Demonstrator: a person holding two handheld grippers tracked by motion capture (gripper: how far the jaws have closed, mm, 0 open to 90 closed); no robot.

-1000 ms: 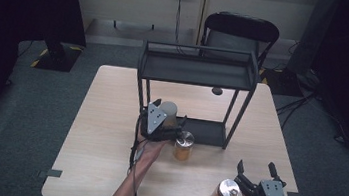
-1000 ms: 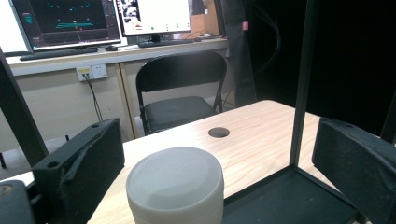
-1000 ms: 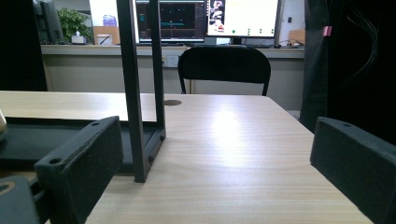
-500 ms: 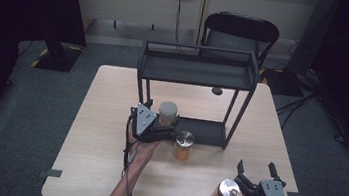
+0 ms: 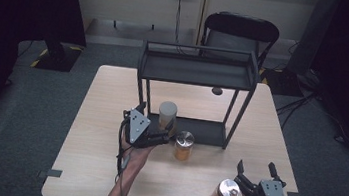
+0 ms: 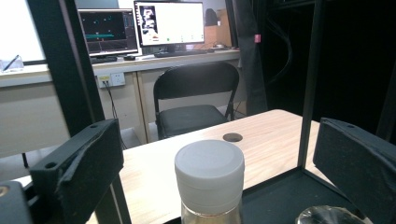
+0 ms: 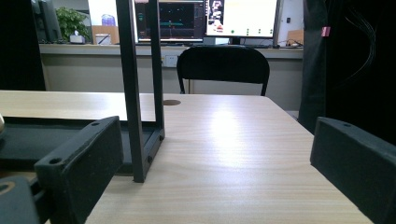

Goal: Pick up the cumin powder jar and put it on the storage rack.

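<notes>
Holding nothing yet, our left tongs (image 5: 164, 129) gape wide around the white-capped jar (image 5: 167, 115), which stands at the front left edge of the black rack (image 5: 197, 71), with clear gaps either side of the cap. We count three jars: this one, a steel-lidded jar (image 5: 183, 145) just right of it, another (image 5: 225, 193) beside our right tongs (image 5: 256, 169), also wide open. Wooden tabletop (image 5: 104, 119), folding chair (image 5: 241, 30) behind.

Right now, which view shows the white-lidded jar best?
The left gripper view: the white-lidded clear jar stands close up between the left hand-held gripper jaws, which are open and not touching it. The high view shows it small at the black metal shelf rack's front left corner.
</notes>
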